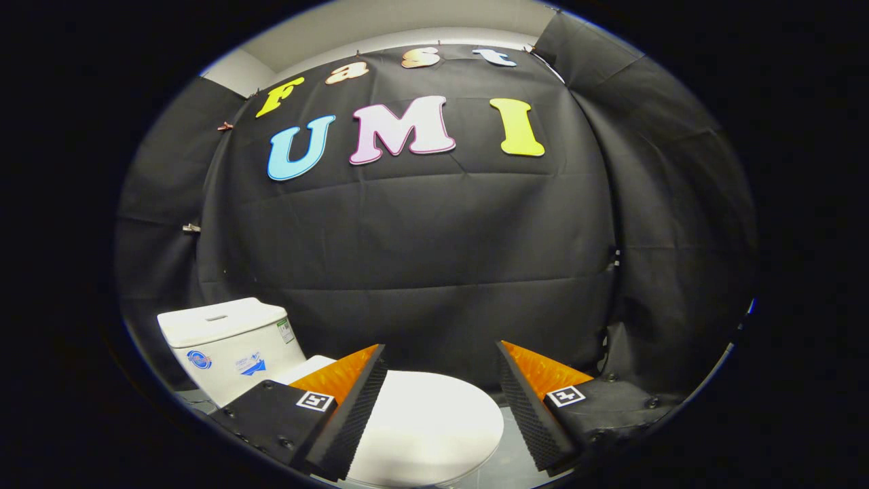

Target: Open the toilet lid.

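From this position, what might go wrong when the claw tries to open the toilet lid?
1. The claw is open and above the closed lid, gripping nothing; the smooth, rounded lid may let the fingers slide off its edge.
2. The lid's front rim is hidden under the fingers, so the approach may well miss the gap under it.
3. The tank stands close behind; a lid swung up quickly could hit it.

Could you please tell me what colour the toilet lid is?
The toilet lid is plain white, closed, seen in the gripper view between the open gripper fingers.
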The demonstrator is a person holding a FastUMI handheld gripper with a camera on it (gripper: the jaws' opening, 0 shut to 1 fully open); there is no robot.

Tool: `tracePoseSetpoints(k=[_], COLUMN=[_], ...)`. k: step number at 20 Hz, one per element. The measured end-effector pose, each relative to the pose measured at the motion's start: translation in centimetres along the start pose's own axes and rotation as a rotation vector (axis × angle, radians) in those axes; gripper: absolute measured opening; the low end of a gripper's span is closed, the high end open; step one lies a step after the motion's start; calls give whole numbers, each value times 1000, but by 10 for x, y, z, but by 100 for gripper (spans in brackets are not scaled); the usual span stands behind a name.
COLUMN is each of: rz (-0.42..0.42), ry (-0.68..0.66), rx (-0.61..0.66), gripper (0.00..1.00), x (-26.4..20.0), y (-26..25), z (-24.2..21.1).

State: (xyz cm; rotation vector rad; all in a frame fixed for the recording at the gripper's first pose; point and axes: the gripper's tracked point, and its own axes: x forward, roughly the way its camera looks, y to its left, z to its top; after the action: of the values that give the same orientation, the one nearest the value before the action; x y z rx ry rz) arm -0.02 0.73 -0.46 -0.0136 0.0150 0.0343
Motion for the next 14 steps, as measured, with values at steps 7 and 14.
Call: tracePoseSetpoints(k=[7,14], rz=[2,2], ry=[-4,-14], rx=[-1,-11], gripper=[98,98], x=[-1,-1], y=[1,1], z=[1,4])
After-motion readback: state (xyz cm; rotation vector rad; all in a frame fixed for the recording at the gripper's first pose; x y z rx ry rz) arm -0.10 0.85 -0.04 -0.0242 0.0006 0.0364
